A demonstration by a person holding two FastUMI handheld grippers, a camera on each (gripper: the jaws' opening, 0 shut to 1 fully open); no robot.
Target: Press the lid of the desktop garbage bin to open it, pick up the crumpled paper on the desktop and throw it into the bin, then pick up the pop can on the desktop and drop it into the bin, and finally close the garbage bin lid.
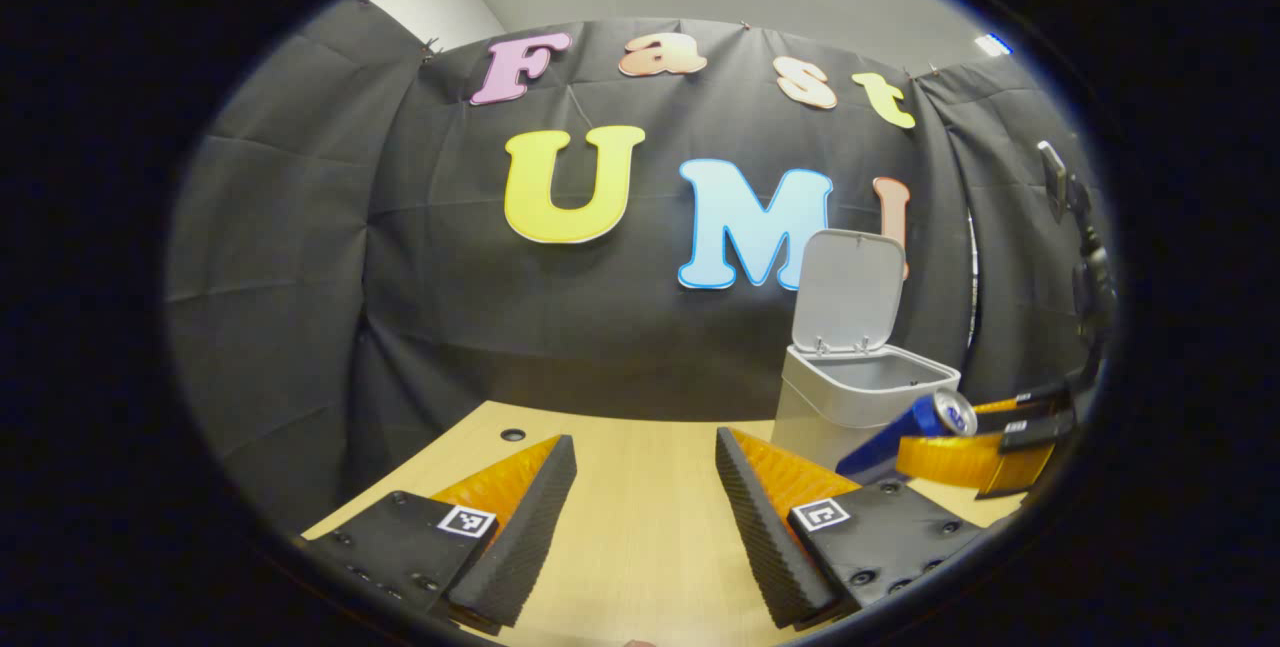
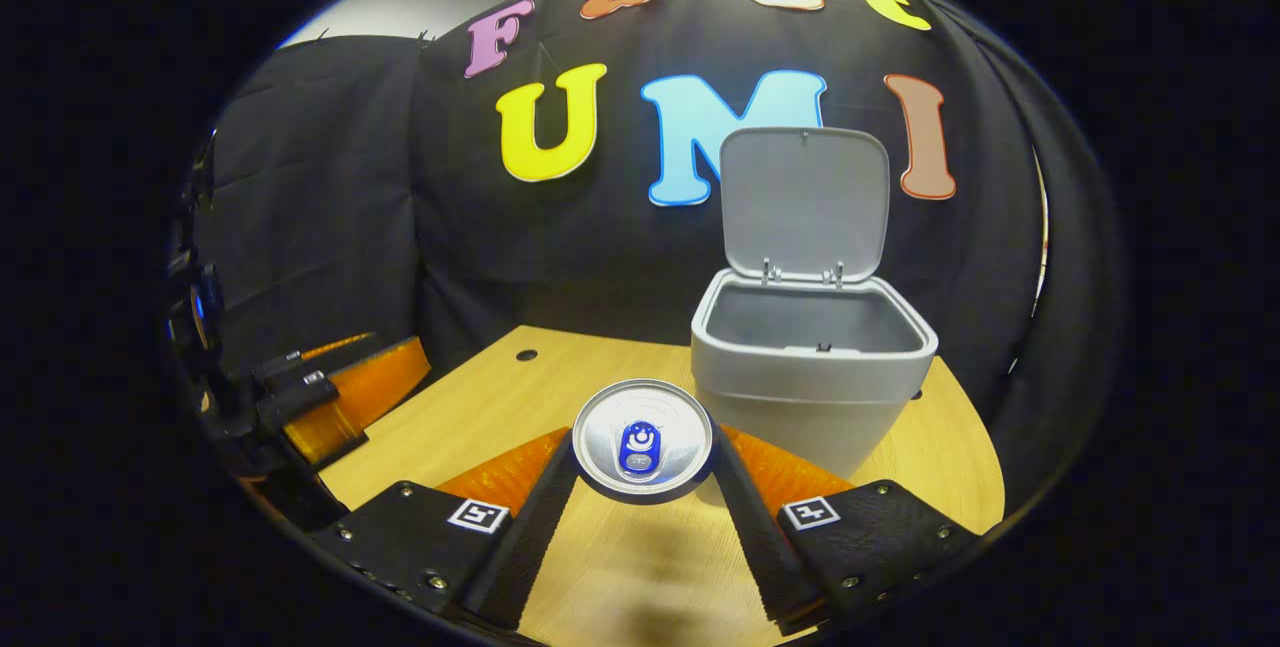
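The blue pop can (image 2: 642, 415) hangs above the table with its silver top facing the right gripper view's camera, and my right gripper (image 2: 642, 439) is shut on it. In the left gripper view the can (image 1: 900, 432) is tilted, just in front of the bin (image 1: 850, 397), with the right gripper (image 1: 950, 439) clamped around it. The grey desktop bin (image 2: 812, 382) stands right behind the can, its lid (image 2: 803, 202) swung upright. My left gripper (image 1: 645, 442) hovers open over the table, nothing between its fingers. It also shows at the left edge of the right gripper view (image 2: 395, 357).
The wooden table (image 2: 500, 407) has a small round hole (image 2: 526, 355) near its back edge. The black cloth wall rises close behind the bin. A dark stand (image 1: 1085, 257) rises at the far right of the left gripper view.
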